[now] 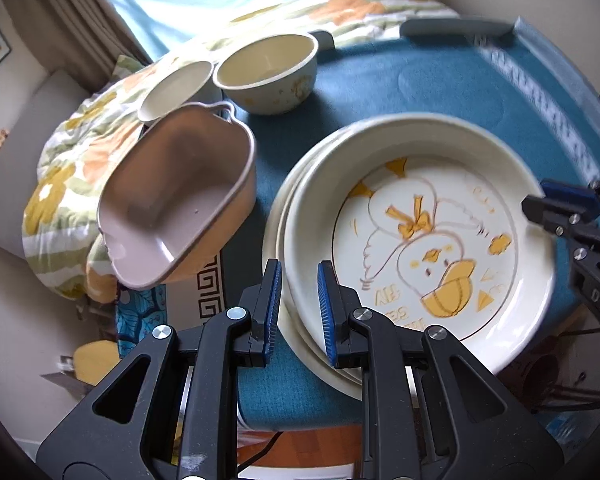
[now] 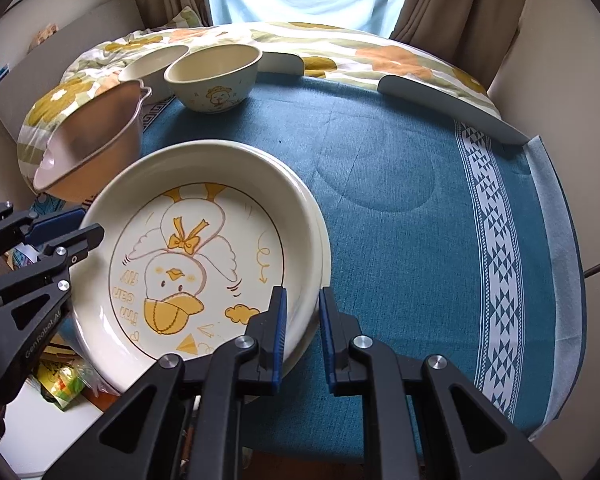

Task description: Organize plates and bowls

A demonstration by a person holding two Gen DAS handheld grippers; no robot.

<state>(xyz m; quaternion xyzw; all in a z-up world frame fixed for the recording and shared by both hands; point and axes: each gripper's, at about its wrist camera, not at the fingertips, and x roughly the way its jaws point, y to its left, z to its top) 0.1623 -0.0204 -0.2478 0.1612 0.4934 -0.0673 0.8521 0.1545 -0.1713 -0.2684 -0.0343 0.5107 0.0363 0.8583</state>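
A cream plate with a yellow duck drawing tops a stack of plates on the blue tablecloth. My left gripper straddles the stack's left rim, jaws a plate-rim's width apart; it shows at the left of the right wrist view. My right gripper straddles the right rim; it shows at the right of the left wrist view. A pink rectangular bowl sits tilted at the table's left edge. A cream bowl and a second cream bowl stand behind.
The blue tablecloth with a white patterned band covers the table. A floral duvet lies behind and to the left. Curtains and a window are at the back. Clutter lies on the floor at left.
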